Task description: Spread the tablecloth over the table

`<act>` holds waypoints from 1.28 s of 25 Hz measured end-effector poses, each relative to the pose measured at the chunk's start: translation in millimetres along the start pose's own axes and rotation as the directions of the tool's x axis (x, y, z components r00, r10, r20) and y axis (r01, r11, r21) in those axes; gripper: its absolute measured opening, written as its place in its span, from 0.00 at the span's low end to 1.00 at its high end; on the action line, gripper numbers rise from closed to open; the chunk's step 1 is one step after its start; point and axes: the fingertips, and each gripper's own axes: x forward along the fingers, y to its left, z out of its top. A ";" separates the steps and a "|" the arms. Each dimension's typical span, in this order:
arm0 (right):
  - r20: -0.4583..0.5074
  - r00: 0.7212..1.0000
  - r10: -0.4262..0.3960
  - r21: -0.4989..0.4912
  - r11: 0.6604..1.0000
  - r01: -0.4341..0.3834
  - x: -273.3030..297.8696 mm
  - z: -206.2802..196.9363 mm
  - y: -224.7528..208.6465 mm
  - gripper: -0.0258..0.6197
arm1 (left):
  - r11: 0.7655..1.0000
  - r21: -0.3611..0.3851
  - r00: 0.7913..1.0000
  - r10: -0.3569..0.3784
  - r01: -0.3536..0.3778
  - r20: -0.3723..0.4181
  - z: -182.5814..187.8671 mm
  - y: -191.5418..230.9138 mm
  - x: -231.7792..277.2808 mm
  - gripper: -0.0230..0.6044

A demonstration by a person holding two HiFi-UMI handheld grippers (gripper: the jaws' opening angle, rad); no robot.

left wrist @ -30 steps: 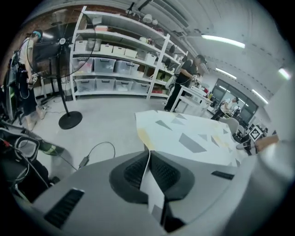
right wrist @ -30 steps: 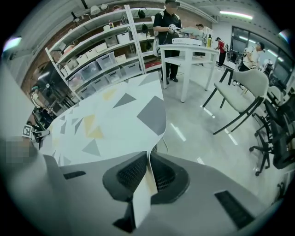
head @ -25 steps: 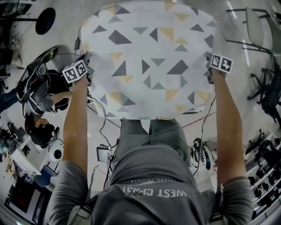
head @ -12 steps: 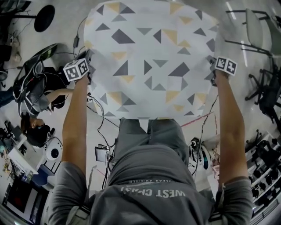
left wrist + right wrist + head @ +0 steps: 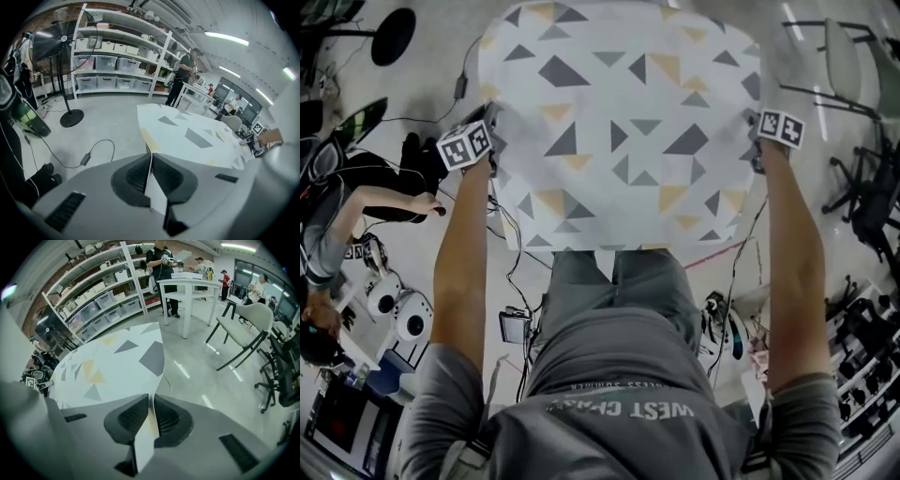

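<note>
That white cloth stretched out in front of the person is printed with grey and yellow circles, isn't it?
Not circles. The tablecloth is white and stretched out as you say, but its grey and yellow shapes are triangles. The head view shows this plainly.

The word "WEST" is seen printed, upside down, on the person's grey shirt (image 5: 619, 410). The letters beside it cannot be read with certainty.

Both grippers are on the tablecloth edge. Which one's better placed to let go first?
Right, probably. The right gripper has its jaws opening, with the tablecloth edge between them; the left gripper is clamped on its edge. Positions otherwise mirror each other.
</note>
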 end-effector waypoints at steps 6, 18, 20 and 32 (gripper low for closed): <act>0.008 1.000 -0.006 -0.024 1.000 0.006 2.9 -0.3 3.6 0.09 | 0.999 0.044 1.000 0.005 -0.004 -0.016 -2.6 3.7 -2.7 0.05; 0.006 0.997 -0.082 -0.030 0.996 0.082 -5.2 0.0 -5.0 0.14 | 0.995 0.089 0.998 -0.031 0.035 -0.055 -5.8 0.0 -3.9 0.08; 0.014 0.993 -0.114 -0.032 0.993 0.114 -10.1 -1.5 -6.9 0.20 | 0.995 0.093 0.998 -0.032 0.037 -0.055 -10.7 3.9 -12.1 0.09; 0.296 0.944 -0.147 -0.112 0.976 0.187 -112.1 12.7 46.7 0.22 | 0.985 0.164 0.988 -0.068 0.045 0.139 14.6 -28.6 -102.5 0.10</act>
